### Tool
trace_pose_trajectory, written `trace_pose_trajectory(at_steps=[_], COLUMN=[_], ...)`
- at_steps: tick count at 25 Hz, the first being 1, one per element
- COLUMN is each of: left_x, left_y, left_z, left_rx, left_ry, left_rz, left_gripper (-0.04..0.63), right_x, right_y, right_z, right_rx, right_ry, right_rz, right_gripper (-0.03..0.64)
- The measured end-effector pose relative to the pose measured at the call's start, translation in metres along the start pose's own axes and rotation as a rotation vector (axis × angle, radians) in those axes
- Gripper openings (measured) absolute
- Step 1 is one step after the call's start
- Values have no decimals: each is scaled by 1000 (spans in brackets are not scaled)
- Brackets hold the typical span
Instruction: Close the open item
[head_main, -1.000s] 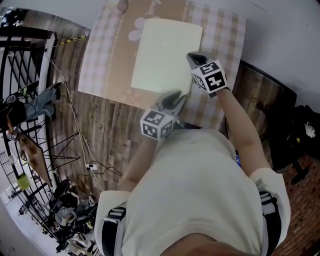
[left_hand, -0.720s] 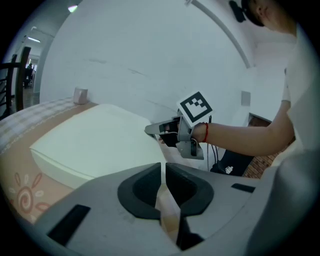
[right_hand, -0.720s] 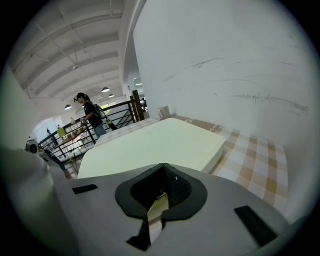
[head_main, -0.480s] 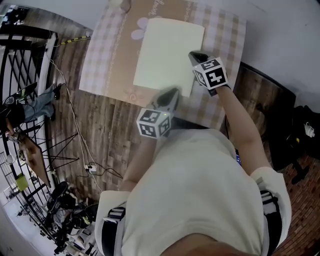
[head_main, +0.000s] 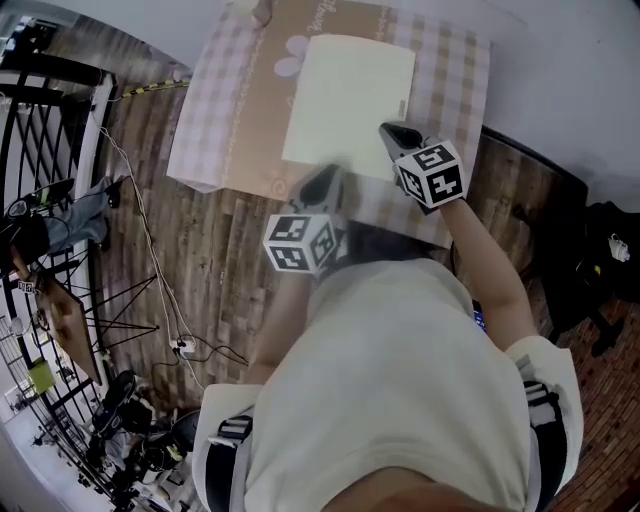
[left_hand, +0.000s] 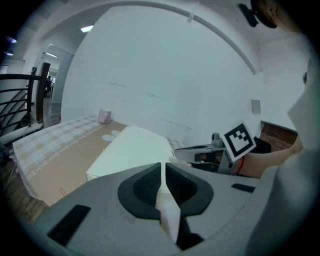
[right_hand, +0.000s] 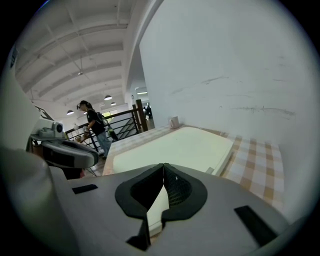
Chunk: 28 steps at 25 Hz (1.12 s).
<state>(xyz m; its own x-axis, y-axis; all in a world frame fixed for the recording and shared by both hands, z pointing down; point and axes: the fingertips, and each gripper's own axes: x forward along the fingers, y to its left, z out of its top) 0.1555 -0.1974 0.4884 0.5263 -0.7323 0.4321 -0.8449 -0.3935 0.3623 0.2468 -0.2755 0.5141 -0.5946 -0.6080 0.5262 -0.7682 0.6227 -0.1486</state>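
Cream flat box is seen lying on a checked tablecloth, its top face level and no gap noted along the visible sides. A small tab is noted on the box's right side, toward the near end. A small pale cup is set at the far end of the cloth, well apart from the box.

Left gripper is held at the box's near edge, toward the near left corner, tips pointed along the box. In the left gripper view the jaws are drawn nearly together, with only a thin slit left between them. Cream surface of the box is seen through the slit and below it. Whether the edge is pinched or only lies behind the jaws cannot be told.

Right gripper is held at the box's right edge, close to the near right corner and just beside the tab. In the right gripper view its jaws are met at the tips. Nothing is clamped at the tips, and box surface is seen through the opening lower down.

Both grippers are kept at the near end of the box, apart from each other, the left one nearer the person. Each is caught at the edge of the other's view.

Black railing is seen left of the table, and a person is seen beside it in the background.
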Motion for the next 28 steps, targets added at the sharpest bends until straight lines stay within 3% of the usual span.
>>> trace_pose_trajectory(at_steps=[13,28], left_x=[-107,-232], left_y=[16,-9], left_z=[5,-48], left_rx=[-1,14], left_ry=[-85,-121], left_rz=[16,20], left_gripper=[26,25], right_x=[-79,-156], right_y=[137,257], right_z=[10,-19], right_rx=[31,32], right_ry=[-169,-285], right_rz=[31,25], right_gripper=[0,0])
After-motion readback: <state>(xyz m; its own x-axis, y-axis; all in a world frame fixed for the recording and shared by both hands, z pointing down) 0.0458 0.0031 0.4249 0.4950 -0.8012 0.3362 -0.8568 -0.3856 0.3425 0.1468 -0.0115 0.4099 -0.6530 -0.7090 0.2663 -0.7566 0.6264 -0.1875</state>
